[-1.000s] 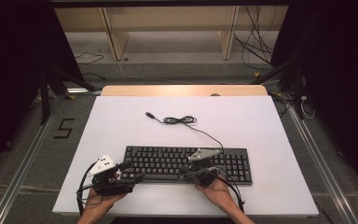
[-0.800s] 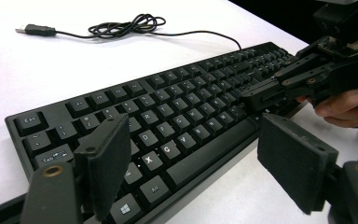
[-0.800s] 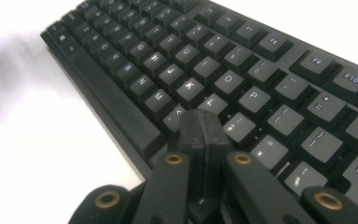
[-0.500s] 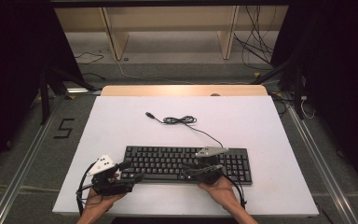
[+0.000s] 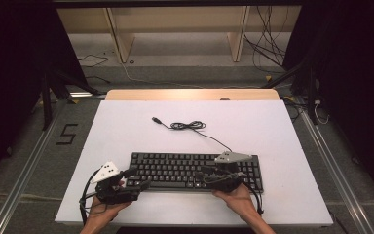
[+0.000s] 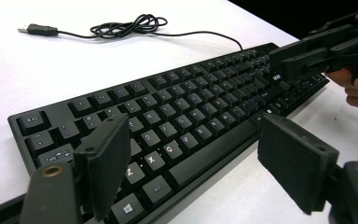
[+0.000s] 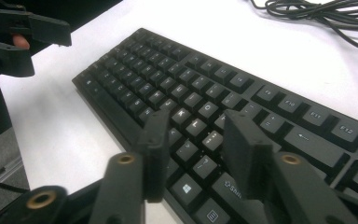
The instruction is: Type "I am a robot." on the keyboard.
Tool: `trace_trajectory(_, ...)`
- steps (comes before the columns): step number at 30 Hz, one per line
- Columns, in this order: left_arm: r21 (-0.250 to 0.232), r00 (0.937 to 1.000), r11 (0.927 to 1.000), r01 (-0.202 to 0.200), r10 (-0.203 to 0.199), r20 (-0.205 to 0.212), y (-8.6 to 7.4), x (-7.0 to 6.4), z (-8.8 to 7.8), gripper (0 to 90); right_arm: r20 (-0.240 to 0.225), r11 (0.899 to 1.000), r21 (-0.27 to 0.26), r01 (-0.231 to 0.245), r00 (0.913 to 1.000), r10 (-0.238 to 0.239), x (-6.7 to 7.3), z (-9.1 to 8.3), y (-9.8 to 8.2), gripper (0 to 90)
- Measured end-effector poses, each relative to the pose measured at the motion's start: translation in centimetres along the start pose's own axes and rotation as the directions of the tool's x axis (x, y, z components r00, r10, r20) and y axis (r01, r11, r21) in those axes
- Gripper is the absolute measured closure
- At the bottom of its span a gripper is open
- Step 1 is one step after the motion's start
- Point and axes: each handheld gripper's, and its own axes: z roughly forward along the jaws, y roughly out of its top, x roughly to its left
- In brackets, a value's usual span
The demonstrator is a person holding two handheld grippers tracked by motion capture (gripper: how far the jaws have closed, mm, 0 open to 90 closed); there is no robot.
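Item: black keyboard (image 5: 195, 170), lying flat along the front edge of the tabletop (image 5: 126, 126), its cable (image 5: 190, 126) coiled loose toward the middle.

Left gripper (image 5: 135, 178): at the keyboard's left end, jaws wide apart, gripping nothing.

Right gripper (image 5: 205, 176): low over the right-hand keys, jaws partly open, holding nothing.

Progress: judged early; both tongs positioned at the keyboard, no grip taken, keyboard not yet lifted or shifted.

White table (image 5: 126, 126), wooden shelf frame (image 5: 175, 29), floor cables (image 5: 268, 53)
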Motion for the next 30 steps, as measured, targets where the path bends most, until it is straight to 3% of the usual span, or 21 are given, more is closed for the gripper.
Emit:
trace_trajectory(15,0.002,1.0,1.0,0.0,0.0,0.007,0.0,0.0,0.0,24.3,0.005,0.999,-0.048,-0.005,1.0,0.005,-0.2,-2.3,-0.5,39.9)
trace_trajectory(30,0.003,0.9999,1.0,-0.007,0.007,0.013,0.0,0.0,0.0,24.1,0.043,0.995,-0.104,0.015,0.999,-0.01,-0.5,-4.7,-1.4,36.4)
